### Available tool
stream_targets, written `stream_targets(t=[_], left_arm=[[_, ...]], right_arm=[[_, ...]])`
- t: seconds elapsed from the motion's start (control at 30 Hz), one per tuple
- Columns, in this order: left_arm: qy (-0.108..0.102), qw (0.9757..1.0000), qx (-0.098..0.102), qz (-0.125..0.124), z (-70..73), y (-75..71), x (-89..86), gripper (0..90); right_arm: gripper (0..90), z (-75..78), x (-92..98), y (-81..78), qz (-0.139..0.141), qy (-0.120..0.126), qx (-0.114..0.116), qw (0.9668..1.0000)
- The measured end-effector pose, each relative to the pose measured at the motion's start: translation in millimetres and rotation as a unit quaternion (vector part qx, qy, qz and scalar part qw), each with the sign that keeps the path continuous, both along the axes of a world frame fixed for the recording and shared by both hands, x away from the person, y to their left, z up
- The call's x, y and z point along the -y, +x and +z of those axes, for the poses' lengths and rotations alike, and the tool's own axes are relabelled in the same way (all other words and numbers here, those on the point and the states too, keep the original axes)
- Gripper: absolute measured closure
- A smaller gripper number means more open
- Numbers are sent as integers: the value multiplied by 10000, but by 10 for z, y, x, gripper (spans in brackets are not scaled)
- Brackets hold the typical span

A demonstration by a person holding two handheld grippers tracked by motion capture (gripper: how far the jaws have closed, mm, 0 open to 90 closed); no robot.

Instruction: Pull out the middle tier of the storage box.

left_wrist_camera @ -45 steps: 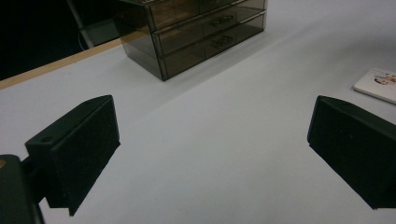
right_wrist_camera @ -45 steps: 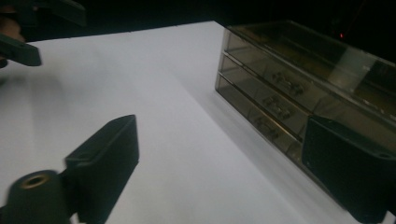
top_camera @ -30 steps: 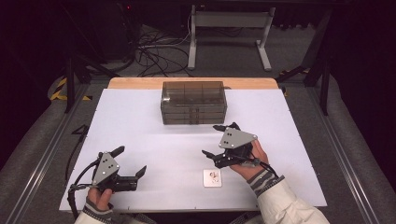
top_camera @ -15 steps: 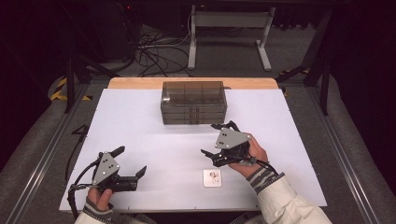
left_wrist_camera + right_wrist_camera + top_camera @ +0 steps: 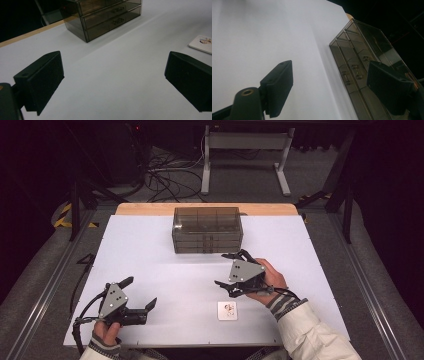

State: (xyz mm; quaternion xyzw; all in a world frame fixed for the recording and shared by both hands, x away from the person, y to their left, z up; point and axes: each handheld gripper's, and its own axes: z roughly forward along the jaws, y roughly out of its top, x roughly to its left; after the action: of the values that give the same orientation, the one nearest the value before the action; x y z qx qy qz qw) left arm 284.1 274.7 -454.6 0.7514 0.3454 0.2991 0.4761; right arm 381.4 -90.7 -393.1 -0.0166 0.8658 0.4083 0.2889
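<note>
the right gripper point(image 5: 233, 270), jaws apart and just closing slightly on nothing, hovers near the drawer box point(image 5: 207, 230), while the left gripper point(image 5: 140, 292) rests open on the counter point(image 5: 150, 250).

No legible text; small card point(image 5: 227, 310) print too small to read

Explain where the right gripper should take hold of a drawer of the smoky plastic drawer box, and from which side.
Grip a drawer handle on the drawer box, coming from its front, the side that faces the person. The handles are the small parts protruding there. The right gripper, jaws open, is nearest.
</note>
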Motion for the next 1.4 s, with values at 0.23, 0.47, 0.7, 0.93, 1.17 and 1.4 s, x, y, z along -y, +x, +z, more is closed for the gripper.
stream_targets(t=[0.23,0.47,0.7,0.93,1.17,1.4], left_arm=[[-9,10000,-5,1,0,-3,1,30],[2,10000,-1,-6,0,-1,0,30],[-2,10000,2,-2,0,-2,1,30],[-134,9999,21,-5,-1,0,-5,30],[-103,9999,-15,13,-4,0,-1,30],[-48,10000,-6,12,-4,3,-4,30]], right_arm=[[262,-24,-45,-2,-60,-197,311,9993],[310,-80,-83,0,-202,-285,775,9964],[362,-149,-123,4,-456,-389,1301,9897],[383,-232,-181,26,-556,-612,1606,9836],[421,-311,-236,65,-682,-790,1864,9769],[444,-382,-283,106,-662,-970,2073,9712]])
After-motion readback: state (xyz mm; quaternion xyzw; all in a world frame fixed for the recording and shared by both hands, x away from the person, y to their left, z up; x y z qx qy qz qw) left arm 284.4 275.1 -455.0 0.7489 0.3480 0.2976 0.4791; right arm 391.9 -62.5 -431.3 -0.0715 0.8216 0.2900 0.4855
